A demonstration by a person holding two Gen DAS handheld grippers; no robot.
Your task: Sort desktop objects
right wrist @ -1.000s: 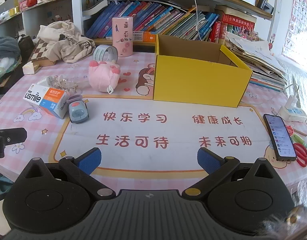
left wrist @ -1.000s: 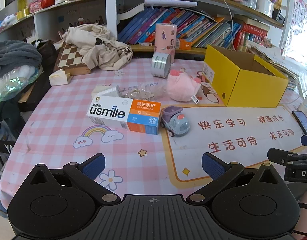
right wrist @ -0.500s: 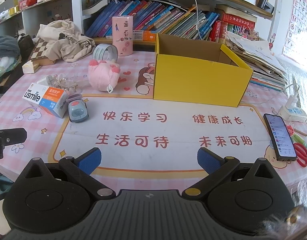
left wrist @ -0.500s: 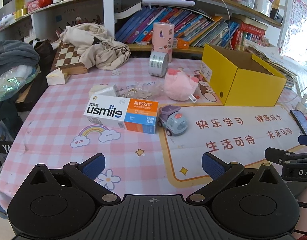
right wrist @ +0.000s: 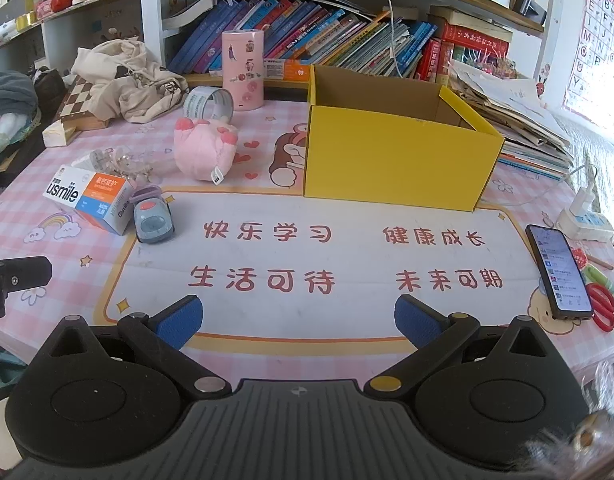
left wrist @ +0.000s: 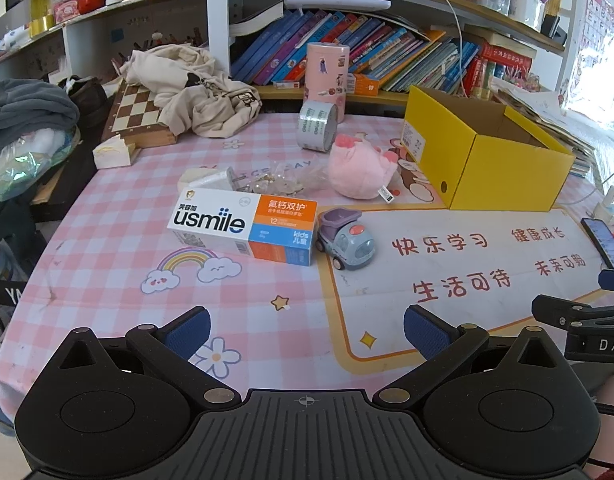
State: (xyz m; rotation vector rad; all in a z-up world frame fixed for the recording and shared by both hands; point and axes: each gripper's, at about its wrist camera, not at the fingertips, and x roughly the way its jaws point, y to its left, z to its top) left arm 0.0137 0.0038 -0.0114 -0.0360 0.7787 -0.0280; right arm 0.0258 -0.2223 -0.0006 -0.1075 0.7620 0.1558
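My left tool (left wrist: 305, 330) hangs over the near edge of the counter (left wrist: 107, 280), jaws spread wide with nothing between them. My right tool (right wrist: 297, 320) is just as wide open and empty, over the white mat (right wrist: 347, 256) with red characters. Ahead on the left lies the usmile toothpaste box (left wrist: 243, 226), its right end just beside the small toy truck (left wrist: 347, 242). Farther back sit a pink plush (left wrist: 361, 174), a crumpled clear wrapper (left wrist: 275, 182) and a roll of silver tape (left wrist: 317, 125) standing on edge. The open yellow box (right wrist: 395, 148) stands far right of them. A phone (right wrist: 559, 270) lies at the mat's right edge.
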